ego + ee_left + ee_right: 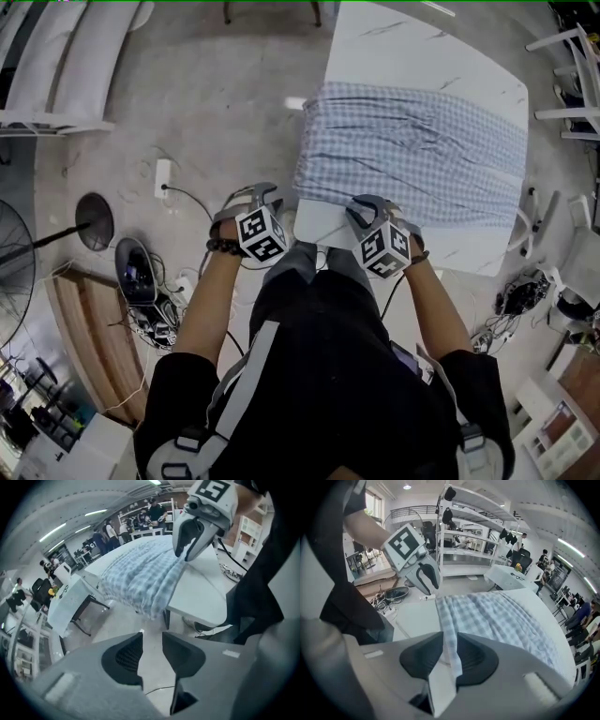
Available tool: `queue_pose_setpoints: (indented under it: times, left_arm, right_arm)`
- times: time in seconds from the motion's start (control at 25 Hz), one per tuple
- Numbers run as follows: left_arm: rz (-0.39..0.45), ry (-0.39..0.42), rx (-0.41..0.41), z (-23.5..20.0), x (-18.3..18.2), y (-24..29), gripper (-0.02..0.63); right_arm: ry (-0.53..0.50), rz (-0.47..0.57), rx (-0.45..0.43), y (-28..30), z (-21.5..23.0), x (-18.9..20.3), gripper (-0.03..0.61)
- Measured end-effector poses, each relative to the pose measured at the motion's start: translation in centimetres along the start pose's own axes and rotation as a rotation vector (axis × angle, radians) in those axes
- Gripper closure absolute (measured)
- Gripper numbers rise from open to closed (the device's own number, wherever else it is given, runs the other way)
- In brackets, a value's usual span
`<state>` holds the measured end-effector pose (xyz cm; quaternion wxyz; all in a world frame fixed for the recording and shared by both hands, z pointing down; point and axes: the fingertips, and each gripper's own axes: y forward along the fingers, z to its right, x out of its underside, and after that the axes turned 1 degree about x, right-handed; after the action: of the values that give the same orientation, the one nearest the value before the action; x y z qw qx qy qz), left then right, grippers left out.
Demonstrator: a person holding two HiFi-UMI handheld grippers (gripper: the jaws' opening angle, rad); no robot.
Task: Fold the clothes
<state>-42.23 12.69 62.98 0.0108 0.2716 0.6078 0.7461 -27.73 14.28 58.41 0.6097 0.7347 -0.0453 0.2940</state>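
A blue-and-white checked cloth (412, 150) lies spread across the white marble-look table (412, 47), and its left side hangs over the table edge. My right gripper (367, 208) is at the cloth's near hem. In the right gripper view, a strip of the cloth (487, 616) runs between that gripper's (449, 644) jaws, which are shut on it. My left gripper (253, 194) hovers off the table's near left corner, beside the hanging cloth (140, 578). Its (152, 641) jaws stand apart, with only floor showing between them. The left gripper view shows the right gripper (187, 550) pinching the hem.
A floor fan (14, 272) and a tangle of cables and a power strip (150, 291) lie on the floor at the left. A white bench (56, 66) is at the far left and white racks (572, 56) at the right. A second table (70, 602) and people stand beyond.
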Motion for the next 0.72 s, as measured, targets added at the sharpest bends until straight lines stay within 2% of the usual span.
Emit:
queue_pose_setpoints:
  times: [0.16, 0.28, 0.44, 0.56, 0.64, 0.72]
  left_arm:
    - [0.057, 0.089, 0.016, 0.4, -0.9, 1.2, 0.462]
    - [0.096, 0.132, 0.003, 0.0, -1.4, 1.9, 0.408]
    - [0.155, 0.164, -0.011, 0.0, -2.5, 2.5, 0.408]
    - [0.168, 0.188, -0.012, 0.4, -2.9, 2.9, 0.408]
    - [0.175, 0.195, -0.025, 0.4, -3.1, 3.1, 0.433]
    - [0.184, 0.194, -0.041, 0.2, -3.3, 3.3, 0.492]
  right_arm:
    - [0.009, -0.026, 0.001, 0.3, -0.1, 0.4, 0.477]
    - [0.025, -0.038, 0.014, 0.4, 0.1, 0.8, 0.477]
    - [0.068, -0.042, 0.035, 0.1, 0.3, 1.4, 0.477]
    - [0.092, -0.046, 0.067, -0.5, 0.5, 1.7, 0.477]
    - [0.101, -0.049, 0.093, -0.8, 0.9, 2.1, 0.477]
    - [0.113, -0.057, 0.105, -0.9, 1.1, 3.3, 0.477]
